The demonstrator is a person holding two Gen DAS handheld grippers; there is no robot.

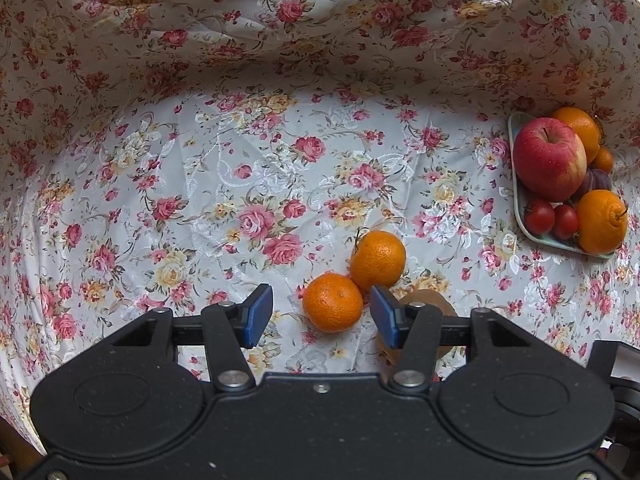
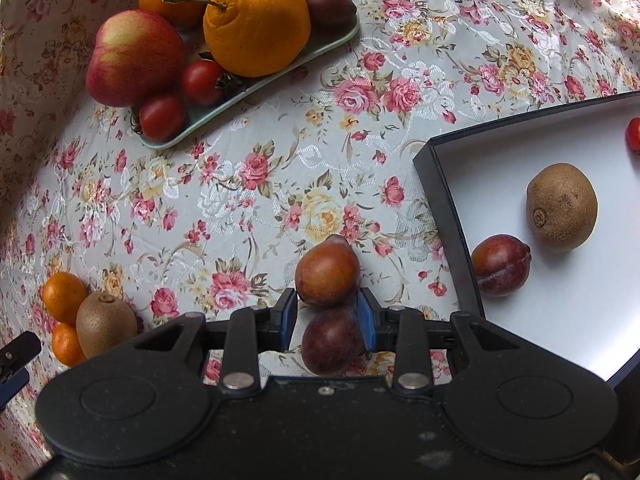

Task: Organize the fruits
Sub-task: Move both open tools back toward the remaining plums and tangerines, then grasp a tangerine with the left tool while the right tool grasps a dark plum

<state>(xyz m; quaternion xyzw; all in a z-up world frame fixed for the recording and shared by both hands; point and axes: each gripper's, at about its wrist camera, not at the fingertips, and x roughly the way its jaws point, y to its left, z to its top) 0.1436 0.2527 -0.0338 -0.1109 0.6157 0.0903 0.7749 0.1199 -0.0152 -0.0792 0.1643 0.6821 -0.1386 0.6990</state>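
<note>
Right hand-held gripper point(image 2: 327, 322) brackets a plum point(image 2: 333, 340); left hand-held gripper point(image 1: 321, 316), wide, nears tangerines point(image 1: 333, 302).

White tablecloth point(image 2: 256, 184) — pink, red and yellow roses. Beside the pale green plate point(image 2: 192, 130): red-and-yellow apple point(image 2: 132, 58), orange citrus point(image 2: 256, 26), red tomatoes point(image 2: 162, 116). The box point(image 2: 448, 208) right of it — black rim, white floor, brown kiwi point(image 2: 562, 206), maroon plum point(image 2: 502, 266).

A kiwi point(image 1: 430, 304) is largely hidden behind the left claw's right finger. A red tomato point(image 2: 634, 135) in the box point(image 2: 444, 200) is cut off by the right edge. The lower plum point(image 2: 334, 340) is partly covered by the right claw point(image 2: 327, 318).
</note>
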